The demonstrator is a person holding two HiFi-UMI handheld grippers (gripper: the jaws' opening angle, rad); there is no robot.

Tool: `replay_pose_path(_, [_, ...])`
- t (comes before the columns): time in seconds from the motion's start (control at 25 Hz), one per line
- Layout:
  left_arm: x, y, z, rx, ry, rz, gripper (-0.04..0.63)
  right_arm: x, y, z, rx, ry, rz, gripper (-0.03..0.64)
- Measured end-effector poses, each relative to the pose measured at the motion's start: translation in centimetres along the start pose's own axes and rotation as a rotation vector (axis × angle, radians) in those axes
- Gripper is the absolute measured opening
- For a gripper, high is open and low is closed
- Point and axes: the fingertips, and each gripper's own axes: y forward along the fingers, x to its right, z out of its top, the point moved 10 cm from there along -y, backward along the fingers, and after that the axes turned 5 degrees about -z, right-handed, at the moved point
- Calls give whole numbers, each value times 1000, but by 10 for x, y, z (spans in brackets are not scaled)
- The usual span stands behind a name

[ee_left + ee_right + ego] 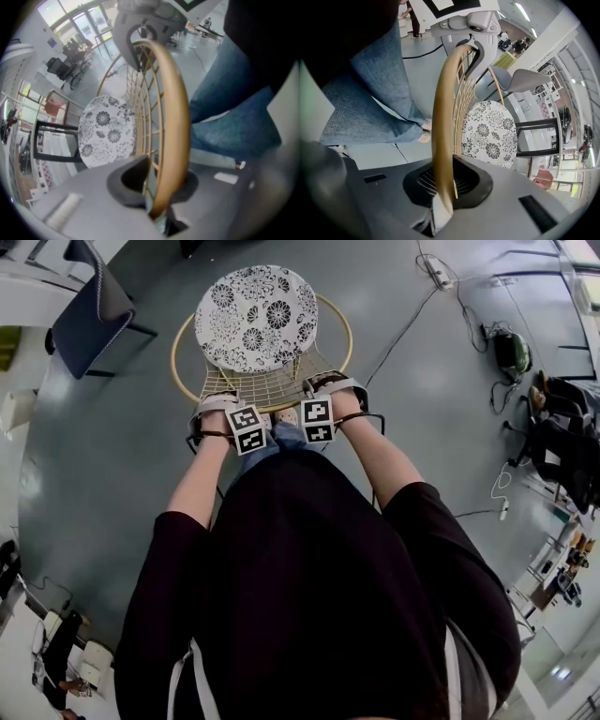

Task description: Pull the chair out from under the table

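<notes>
The chair has a round black-and-white floral seat (255, 315), a tan ring frame and a wire backrest with a tan top rail (278, 409). It stands on the grey floor right in front of me. My left gripper (216, 409) points down and is shut on the rail's left part. My right gripper (335, 388) is shut on its right part. In the left gripper view the rail (176, 117) runs out from between the left gripper's (159, 206) jaws, beside the seat (105, 131). The right gripper (443, 201) view shows the same rail (443, 117) clamped, seat (490, 133) beyond.
A dark blue chair (89, 306) stands at the far left. Cables (422, 306) trail over the floor at the upper right, with bags and gear (562, 437) along the right edge. My own jeans-clad legs (234, 122) are close behind the backrest.
</notes>
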Motion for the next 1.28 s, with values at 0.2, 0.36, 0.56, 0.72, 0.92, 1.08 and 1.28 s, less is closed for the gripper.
replay_pose_path(0.2, [9,-3,2,10,-7,-10,46,-8,-5,0,22,-25,-1,35])
replay_pose_path(0.36, [9,-4,1,5,-2,-12,48,-10,-7,0,30,-23,-1,35])
replay_pose_path(0.56, [10,-2,2,7,-2,-9,54,-11,-5,0,27,-19,6,37])
replay_pose_path(0.72, [6,-9,2,73,-108,-18,136,-8,-10,-2,64,79,26,38])
replay_pose_path(0.92, [8,-42,-10,223,-221,-9,189,0,-39,-18,157,199,30,110])
replay_pose_path(1.08, [16,-71,-21,268,-265,3,172,2,-64,-40,174,217,14,110])
replay_pose_path(1.28, [9,-113,-41,353,-399,132,62,26,-100,-66,194,437,-104,34])
